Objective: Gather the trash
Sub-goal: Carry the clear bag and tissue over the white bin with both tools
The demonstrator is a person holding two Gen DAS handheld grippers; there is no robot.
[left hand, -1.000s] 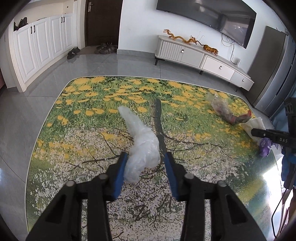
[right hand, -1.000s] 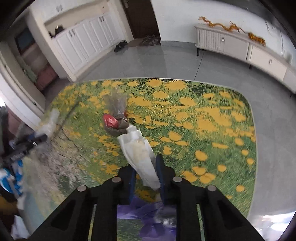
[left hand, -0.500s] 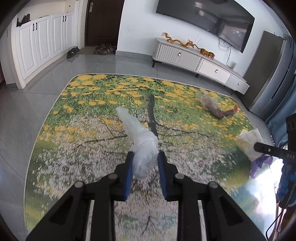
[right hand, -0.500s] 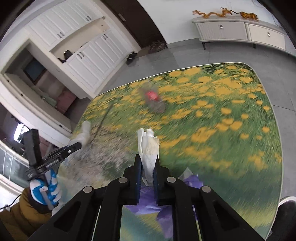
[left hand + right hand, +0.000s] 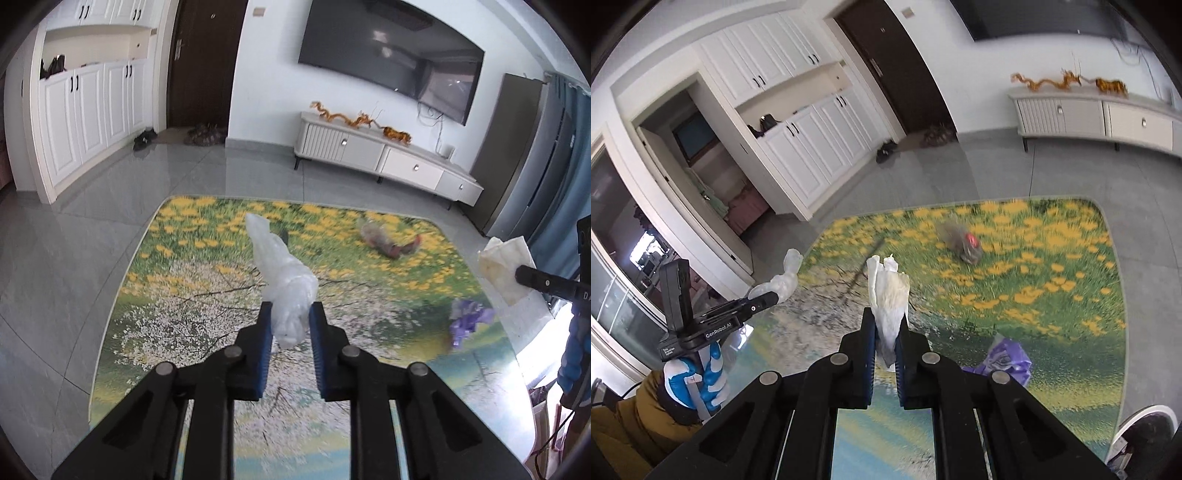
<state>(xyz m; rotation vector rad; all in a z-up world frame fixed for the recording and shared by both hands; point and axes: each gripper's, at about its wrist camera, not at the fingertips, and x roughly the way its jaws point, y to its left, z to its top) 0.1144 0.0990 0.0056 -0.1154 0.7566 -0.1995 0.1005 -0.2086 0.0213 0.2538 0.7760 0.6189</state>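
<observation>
My left gripper (image 5: pixel 290 317) is shut on a crumpled clear plastic bag (image 5: pixel 282 273) and holds it above the flowered rug (image 5: pixel 207 325). It also shows in the right wrist view (image 5: pixel 783 280). My right gripper (image 5: pixel 885 325) is shut on a crumpled white paper wrapper (image 5: pixel 888 295), held above the rug; the wrapper also shows in the left wrist view (image 5: pixel 506 262). A purple wrapper (image 5: pixel 467 321) lies on the rug, as does a clear bag with red inside (image 5: pixel 388 240). Both show in the right wrist view: the purple wrapper (image 5: pixel 1004 356) and the bag with red (image 5: pixel 964 243).
A white TV cabinet (image 5: pixel 384 155) stands against the far wall. White cupboards (image 5: pixel 88 107) line the left wall, with shoes (image 5: pixel 205 133) by the dark door. A white round bin rim (image 5: pixel 1145 443) shows at lower right. Grey tile floor (image 5: pixel 55 266) surrounds the rug.
Both grippers have risen from the rug with their trash. The left gripper closed fully on the plastic bag. The cameras tilted up, showing more of the room.
</observation>
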